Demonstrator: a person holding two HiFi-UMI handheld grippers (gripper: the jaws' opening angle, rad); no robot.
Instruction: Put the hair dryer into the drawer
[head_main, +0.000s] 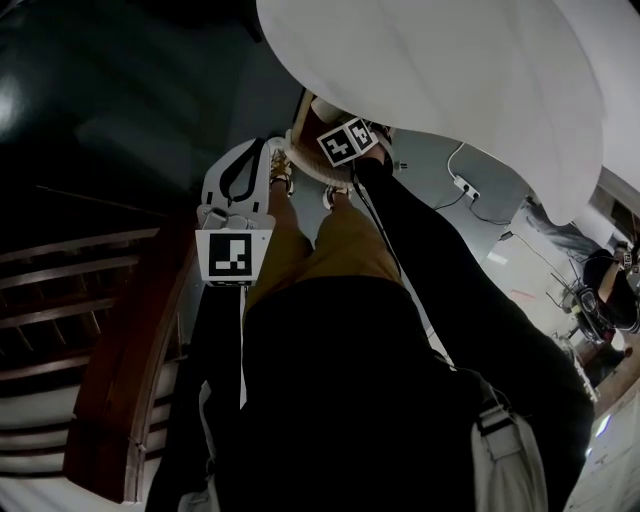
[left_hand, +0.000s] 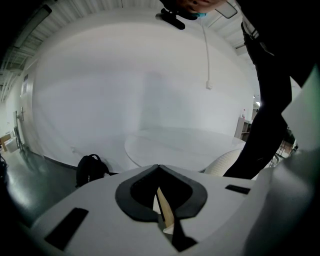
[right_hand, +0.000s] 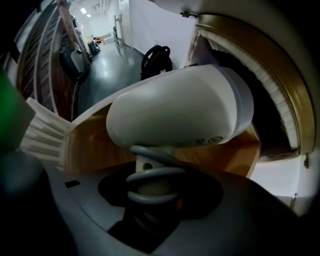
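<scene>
Right now the white hair dryer (right_hand: 175, 112) hangs body-up over the open drawer (right_hand: 95, 145), whose curved wooden floor shows bare beneath it; whether the dryer touches the wood I cannot tell. Its grey cord (right_hand: 152, 175) is coiled around the handle, and the right tongs (right_hand: 150, 185) are clamped on that wrapped handle, pointing downward. The drawer front is white and ribbed, set in the round base under the white desk (left_hand: 185, 145). The left tongs (left_hand: 159, 167) are closed, their dark tips meeting, with a thin pale strip in the gap behind them that I cannot identify. A black backpack (left_hand: 90, 167) sits on the floor beyond.
</scene>
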